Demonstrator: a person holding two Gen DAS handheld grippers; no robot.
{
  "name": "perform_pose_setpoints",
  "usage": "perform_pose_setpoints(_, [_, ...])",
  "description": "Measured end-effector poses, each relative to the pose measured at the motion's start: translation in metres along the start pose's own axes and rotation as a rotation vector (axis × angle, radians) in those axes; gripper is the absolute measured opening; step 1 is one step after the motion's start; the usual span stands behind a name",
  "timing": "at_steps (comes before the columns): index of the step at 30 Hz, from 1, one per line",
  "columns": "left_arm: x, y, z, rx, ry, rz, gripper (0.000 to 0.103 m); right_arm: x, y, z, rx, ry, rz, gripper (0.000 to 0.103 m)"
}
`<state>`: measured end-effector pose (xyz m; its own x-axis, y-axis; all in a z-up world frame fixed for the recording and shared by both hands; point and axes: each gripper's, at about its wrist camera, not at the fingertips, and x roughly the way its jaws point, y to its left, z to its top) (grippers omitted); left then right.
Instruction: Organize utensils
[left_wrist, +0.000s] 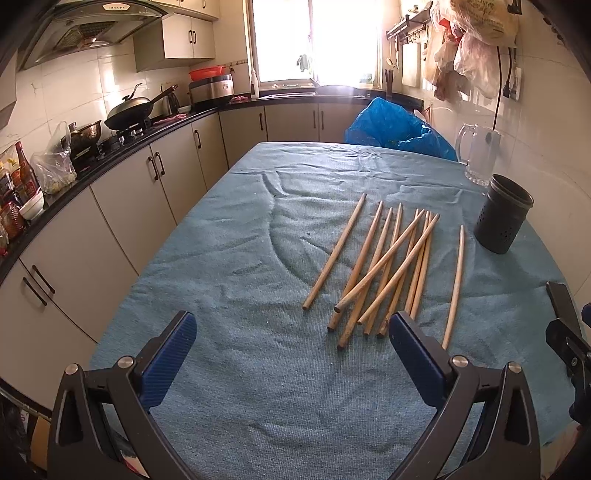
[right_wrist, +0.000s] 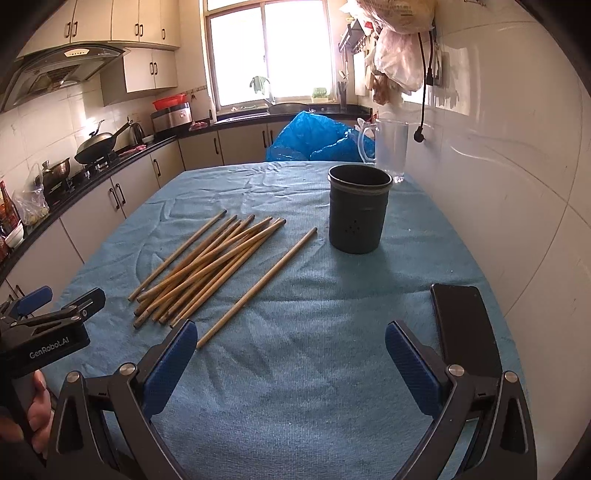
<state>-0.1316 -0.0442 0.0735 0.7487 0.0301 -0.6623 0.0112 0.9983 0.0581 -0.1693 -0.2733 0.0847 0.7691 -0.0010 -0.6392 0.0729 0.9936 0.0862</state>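
Observation:
Several wooden chopsticks (left_wrist: 384, 269) lie in a loose pile on the blue cloth, with one single chopstick (left_wrist: 455, 286) apart to their right. The same pile (right_wrist: 210, 269) and the single chopstick (right_wrist: 258, 286) show in the right wrist view. A dark grey holder cup (right_wrist: 358, 210) stands upright and empty-looking beyond them, also at the right edge of the left view as the cup (left_wrist: 502, 216). My left gripper (left_wrist: 291, 332) is open, just short of the pile's near ends. My right gripper (right_wrist: 291, 339) is open over bare cloth, right of the single chopstick.
A black phone (right_wrist: 465, 325) lies by the right gripper's right finger. A clear glass mug (right_wrist: 388, 149) and a blue plastic bag (right_wrist: 314, 138) sit at the table's far end. A tiled wall runs along the right. Kitchen counter with a wok (left_wrist: 129, 109) lies left.

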Motion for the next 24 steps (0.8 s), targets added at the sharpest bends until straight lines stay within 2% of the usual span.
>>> perform_pose_setpoints(24, [0.0028,-0.0002,-0.0033,0.004,0.002,-0.003,0.103,0.0041,-0.0024,-0.0024,0.014,0.022,0.009,0.103])
